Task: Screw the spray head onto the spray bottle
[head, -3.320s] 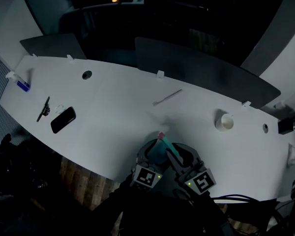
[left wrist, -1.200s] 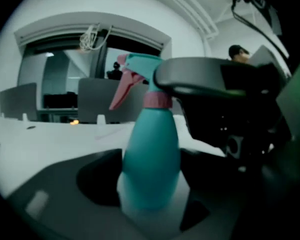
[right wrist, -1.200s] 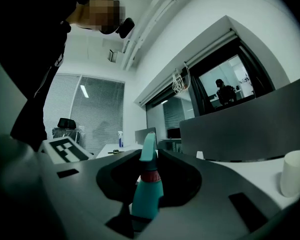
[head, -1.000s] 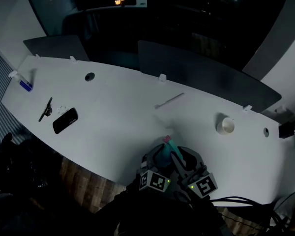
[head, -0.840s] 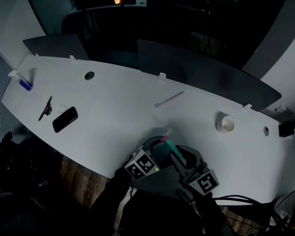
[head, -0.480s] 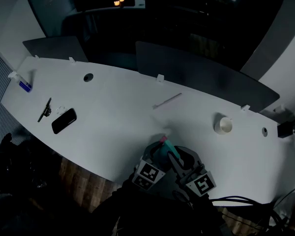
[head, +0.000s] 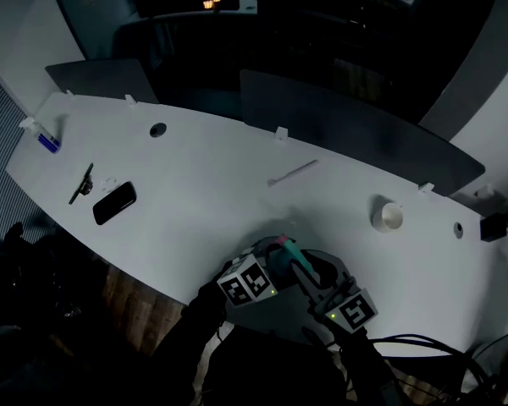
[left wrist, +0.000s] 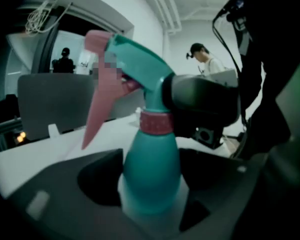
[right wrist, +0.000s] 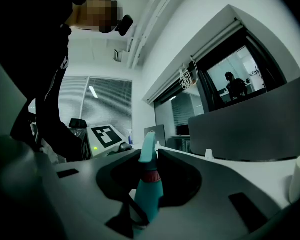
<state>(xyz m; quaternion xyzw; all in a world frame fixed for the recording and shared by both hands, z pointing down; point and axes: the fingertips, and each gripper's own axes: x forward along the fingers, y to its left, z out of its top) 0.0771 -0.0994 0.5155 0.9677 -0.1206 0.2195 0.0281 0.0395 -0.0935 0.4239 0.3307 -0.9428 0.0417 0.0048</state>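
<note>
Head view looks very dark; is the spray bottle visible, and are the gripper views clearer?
Head view: underexposed, spray bottle just a teal speck. Left gripper view: spray head close and soft, fisheye-bent edges. Right gripper view: brighter, bottle fairly sharp.

This is an open-plan office. A long white desk (head: 195,167) carries grey divider panels (head: 356,125) and round cable holes (head: 158,129). Window blinds (right wrist: 102,104) and a glass-walled room (right wrist: 230,84) line the walls, and a phone (head: 114,203) lies on the desk.
</note>
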